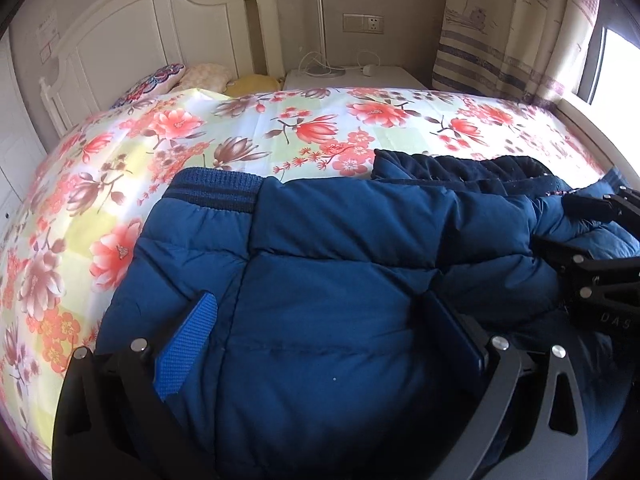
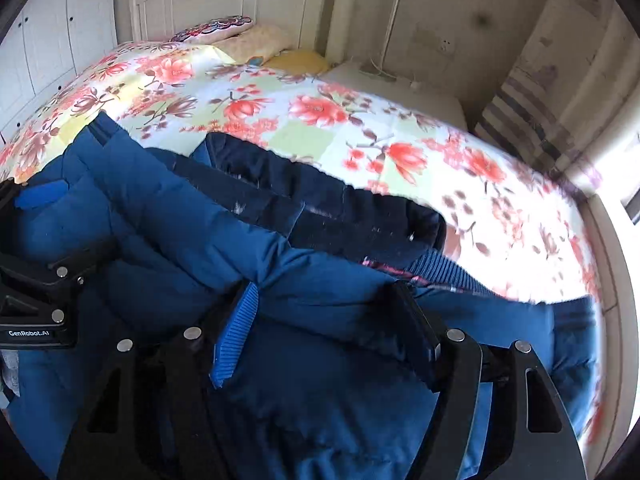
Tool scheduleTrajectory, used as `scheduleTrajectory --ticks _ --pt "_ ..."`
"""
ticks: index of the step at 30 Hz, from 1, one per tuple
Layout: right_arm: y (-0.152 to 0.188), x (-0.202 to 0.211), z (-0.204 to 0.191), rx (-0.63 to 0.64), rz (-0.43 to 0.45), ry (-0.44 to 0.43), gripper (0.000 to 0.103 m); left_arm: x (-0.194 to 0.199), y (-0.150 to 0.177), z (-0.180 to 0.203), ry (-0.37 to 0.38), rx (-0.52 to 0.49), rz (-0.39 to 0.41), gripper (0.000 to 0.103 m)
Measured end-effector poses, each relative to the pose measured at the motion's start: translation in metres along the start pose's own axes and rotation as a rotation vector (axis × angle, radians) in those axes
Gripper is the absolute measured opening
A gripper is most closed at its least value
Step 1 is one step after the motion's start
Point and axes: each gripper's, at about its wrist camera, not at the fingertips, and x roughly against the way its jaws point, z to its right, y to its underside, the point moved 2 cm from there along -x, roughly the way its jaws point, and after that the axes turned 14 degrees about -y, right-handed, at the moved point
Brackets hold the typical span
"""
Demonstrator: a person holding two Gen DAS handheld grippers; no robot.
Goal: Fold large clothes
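Observation:
A puffy blue jacket (image 1: pixel 340 240) lies on the flowered bed cover (image 1: pixel 256 120), its dark lining (image 2: pixel 320 204) turned up along the far edge. My left gripper (image 1: pixel 320 332) points down onto the jacket's ribbed-hem end, jaws wide, padding bulging between them while the blue pad's face stays bare. My right gripper (image 2: pixel 324 328) sits over the collar end of the jacket (image 2: pixel 160 220), and a thick fold is squeezed between its pads. Each gripper shows in the other's view: the right gripper (image 1: pixel 576 228) at the right edge, the left gripper (image 2: pixel 52 228) at the left edge.
Pillows (image 1: pixel 200 76) lie by the white headboard (image 1: pixel 160 12). A white nightstand (image 1: pixel 352 78) with a lamp pole (image 1: pixel 320 16) stands beyond the bed. A curtain (image 1: pixel 508 28) and a bright window (image 1: pixel 616 72) are to the right. Flowered cover lies beyond and left of the jacket.

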Motion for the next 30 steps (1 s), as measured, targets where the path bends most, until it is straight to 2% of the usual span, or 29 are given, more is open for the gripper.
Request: scheduleTrajectory --ticks 2,4,5,6,7,8,9,11,16,17,18,19,20,23,24,25,27,30 --pt "0.000 0.016 0.010 -0.044 0.053 -0.017 0.067 0.001 0.000 0.001 -0.004 -0.005 0.003 0.101" --pt "0.004 0.043 0.029 -0.099 0.137 0.027 0.068 0.000 0.000 0.001 -0.001 -0.003 0.002 0.101" --pt "0.007 0.048 0.036 -0.115 0.149 0.052 0.068 0.000 0.000 0.001 0.000 -0.002 0.002 0.101" --pt "0.011 0.055 0.047 -0.138 0.149 0.090 0.069 0.000 0.000 0.001 0.000 -0.001 0.002 0.101" --pt "0.018 0.055 0.057 -0.149 0.132 0.117 0.076 0.000 0.001 0.001 0.000 -0.001 0.004 0.101" --pt "0.024 0.050 0.064 -0.148 0.095 0.138 0.081 0.000 0.001 0.000 -0.001 -0.001 0.004 0.101" --pt "0.034 0.033 0.075 -0.141 0.021 0.154 0.088 0.000 0.000 0.000 0.001 0.000 0.004 0.101" --pt "0.040 0.022 0.086 -0.180 0.018 0.100 0.088 0.000 0.000 -0.001 0.004 0.005 0.005 0.101" --pt "0.036 0.014 0.085 -0.151 -0.002 0.105 0.090 0.007 -0.003 -0.004 -0.032 0.019 -0.001 0.100" --pt "0.037 0.014 0.086 -0.152 -0.001 0.103 0.090 0.016 -0.006 -0.004 -0.018 0.023 0.006 0.100" --pt "0.037 0.013 0.085 -0.153 0.001 0.100 0.090 0.025 -0.011 -0.002 0.027 0.026 0.017 0.100" --pt "0.037 0.013 0.086 -0.155 0.003 0.097 0.090 0.037 -0.018 0.004 0.072 0.015 0.034 0.101" --pt "0.037 0.013 0.086 -0.156 0.008 0.097 0.090 0.048 -0.027 0.013 0.079 -0.012 0.061 0.101" --pt "0.038 0.013 0.083 -0.152 0.018 0.102 0.090 0.053 -0.048 0.046 0.055 -0.097 0.112 0.101" --pt "0.038 0.013 0.083 -0.152 0.021 0.102 0.089 0.044 -0.053 0.059 0.062 -0.126 0.089 0.101" --pt "0.038 0.013 0.083 -0.154 0.022 0.100 0.089 0.025 -0.056 0.076 0.090 -0.164 0.034 0.101" --pt "0.039 0.014 0.085 -0.163 0.029 0.092 0.089 -0.008 -0.050 0.100 0.081 -0.244 -0.047 0.101" --pt "0.039 0.014 0.087 -0.170 0.032 0.084 0.089 -0.010 -0.054 0.093 0.123 -0.199 -0.043 0.101"
